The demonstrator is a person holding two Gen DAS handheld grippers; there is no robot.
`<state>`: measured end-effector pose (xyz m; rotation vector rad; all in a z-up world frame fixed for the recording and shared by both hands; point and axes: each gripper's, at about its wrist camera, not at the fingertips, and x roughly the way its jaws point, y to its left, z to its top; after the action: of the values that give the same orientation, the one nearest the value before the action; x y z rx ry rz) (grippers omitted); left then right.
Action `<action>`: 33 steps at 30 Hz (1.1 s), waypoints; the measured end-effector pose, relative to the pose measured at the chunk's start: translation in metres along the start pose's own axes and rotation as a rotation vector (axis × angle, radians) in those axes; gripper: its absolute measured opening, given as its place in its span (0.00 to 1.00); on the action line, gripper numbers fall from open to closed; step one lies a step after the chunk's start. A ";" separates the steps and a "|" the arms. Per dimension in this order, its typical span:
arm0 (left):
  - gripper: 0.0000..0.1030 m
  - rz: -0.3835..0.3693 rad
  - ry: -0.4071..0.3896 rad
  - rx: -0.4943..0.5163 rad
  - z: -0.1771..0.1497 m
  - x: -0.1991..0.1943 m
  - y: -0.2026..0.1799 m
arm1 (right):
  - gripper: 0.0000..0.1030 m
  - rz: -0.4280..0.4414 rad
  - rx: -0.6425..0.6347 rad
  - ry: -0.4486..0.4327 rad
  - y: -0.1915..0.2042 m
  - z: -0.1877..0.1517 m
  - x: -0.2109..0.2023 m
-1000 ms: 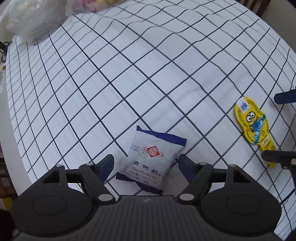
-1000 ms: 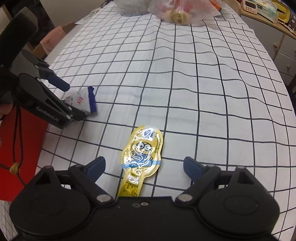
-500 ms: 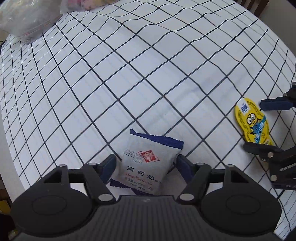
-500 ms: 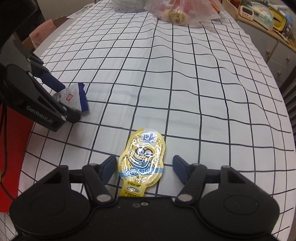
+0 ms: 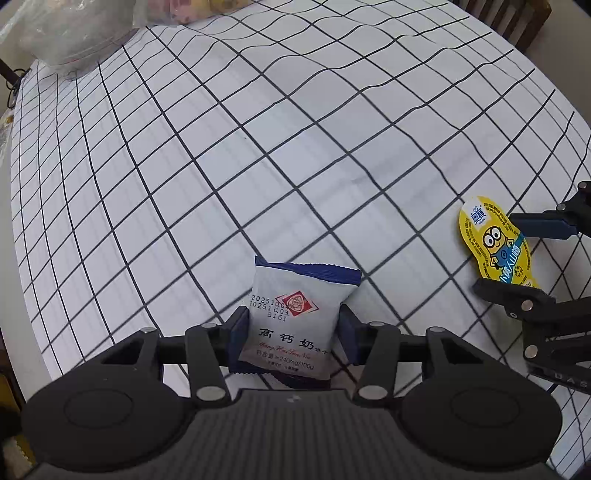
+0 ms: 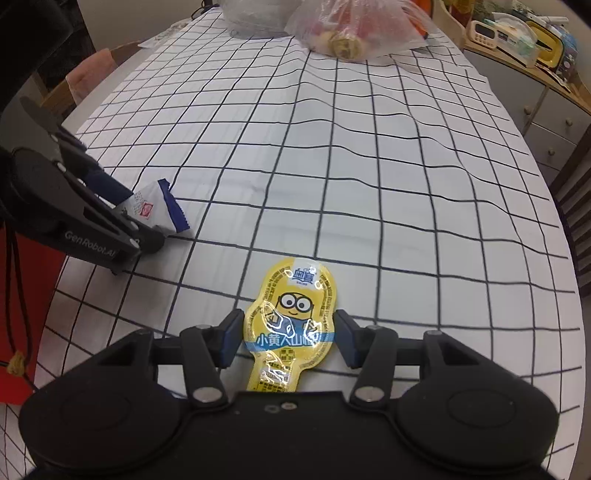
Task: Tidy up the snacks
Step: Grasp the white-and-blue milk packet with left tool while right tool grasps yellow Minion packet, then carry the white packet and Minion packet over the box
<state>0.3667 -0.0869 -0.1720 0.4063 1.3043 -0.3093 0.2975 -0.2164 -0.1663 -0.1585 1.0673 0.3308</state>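
A white snack packet [image 5: 295, 295] with blue ends lies near the front of the checked tablecloth [image 5: 295, 129]. My left gripper [image 5: 291, 332] points steeply down over it. Its jaws are closing, and both blue pads [image 5: 238, 339] press on the packet's sides. In the right wrist view that gripper [image 6: 142, 214] is at the left, with the packet's blue end [image 6: 173, 210] sticking out. A yellow cartoon-printed snack packet [image 6: 295, 291] sits between my right gripper's [image 6: 288, 332] pads, which touch its edges as the jaws close. The left wrist view shows this packet [image 5: 476, 229] at the right.
Clear plastic bags of food [image 6: 351, 29] and a second bag [image 6: 255, 18] stand at the table's far end. A sideboard with clutter [image 6: 535, 74] is beyond the right edge. A red cloth [image 6: 22, 295] hangs off the left edge. A chair back [image 5: 517, 22] is at the far corner.
Both grippers have narrowed from wide open until their pads meet the packets. The left gripper shifted forward over the white packet, whose far end now tilts up.
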 end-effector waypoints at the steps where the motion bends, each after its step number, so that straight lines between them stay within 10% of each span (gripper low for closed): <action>1: 0.49 -0.005 -0.008 -0.009 -0.002 -0.003 -0.002 | 0.49 0.010 0.007 -0.005 -0.003 -0.002 -0.005; 17: 0.49 -0.069 -0.182 -0.166 -0.045 -0.088 -0.039 | 0.49 0.089 0.032 -0.114 -0.032 -0.029 -0.099; 33: 0.49 -0.030 -0.318 -0.431 -0.134 -0.170 -0.022 | 0.50 0.154 -0.097 -0.209 0.030 -0.021 -0.152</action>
<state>0.2001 -0.0462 -0.0378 -0.0289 1.0282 -0.1052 0.2029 -0.2233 -0.0414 -0.1258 0.8586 0.5273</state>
